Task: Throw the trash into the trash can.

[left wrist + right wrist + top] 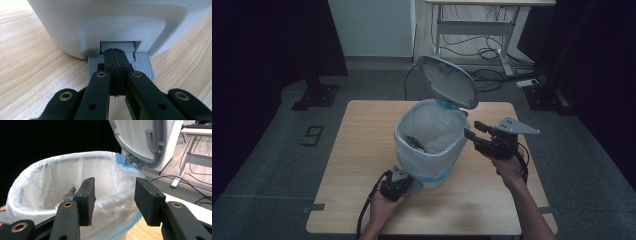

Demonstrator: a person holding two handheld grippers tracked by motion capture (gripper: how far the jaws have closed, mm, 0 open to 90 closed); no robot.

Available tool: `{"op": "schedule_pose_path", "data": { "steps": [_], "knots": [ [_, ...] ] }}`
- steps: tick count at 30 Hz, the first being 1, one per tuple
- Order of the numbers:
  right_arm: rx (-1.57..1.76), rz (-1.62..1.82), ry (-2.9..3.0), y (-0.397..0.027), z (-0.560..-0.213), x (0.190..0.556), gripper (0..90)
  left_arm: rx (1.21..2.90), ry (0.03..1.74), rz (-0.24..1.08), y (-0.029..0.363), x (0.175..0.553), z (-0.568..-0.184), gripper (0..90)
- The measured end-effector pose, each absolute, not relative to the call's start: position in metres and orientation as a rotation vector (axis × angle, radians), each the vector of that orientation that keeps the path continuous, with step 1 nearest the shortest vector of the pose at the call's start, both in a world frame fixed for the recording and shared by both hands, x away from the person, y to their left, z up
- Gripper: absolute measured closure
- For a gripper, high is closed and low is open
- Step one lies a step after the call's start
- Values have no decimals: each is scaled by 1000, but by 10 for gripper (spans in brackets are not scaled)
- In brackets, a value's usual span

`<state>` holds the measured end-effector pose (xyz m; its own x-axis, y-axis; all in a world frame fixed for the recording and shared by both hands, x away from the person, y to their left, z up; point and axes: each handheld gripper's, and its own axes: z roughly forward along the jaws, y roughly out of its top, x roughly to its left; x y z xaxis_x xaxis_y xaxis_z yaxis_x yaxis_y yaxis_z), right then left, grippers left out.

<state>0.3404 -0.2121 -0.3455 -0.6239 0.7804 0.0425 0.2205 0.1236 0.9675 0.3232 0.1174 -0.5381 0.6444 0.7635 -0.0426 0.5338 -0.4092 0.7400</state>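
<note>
A white pedal bin [427, 150] lined with a clear bag [50, 177] stands mid-table, its grey lid [448, 81] raised. Some dark crumpled waste [417, 142] lies inside. My left gripper [412, 184] is at the bin's near foot. Its jaws are shut together, tips resting on the ribbed grey pedal [143, 65] below the bin's body [112, 22]. My right gripper [473, 129] hovers by the bin's right rim, level with it. It is open with nothing between the pads; in the right gripper view [115, 195] the bag's rim and blue edge lie just beyond them.
The wooden table [362, 130] has bare surface on both sides of the bin. Past its far edge are a white cabinet [372, 25], a desk frame [472, 25] and loose cables [492, 50] on the floor. Dark curtains flank the scene.
</note>
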Motion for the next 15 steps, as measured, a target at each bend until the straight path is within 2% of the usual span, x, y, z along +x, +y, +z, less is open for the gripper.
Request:
{"op": "schedule_pose_path", "data": {
  "steps": [15],
  "knots": [
    [1018,1528,1904,-242,-378,321,506,2114,1000,406,117,322,-538,900]
  ]
}}
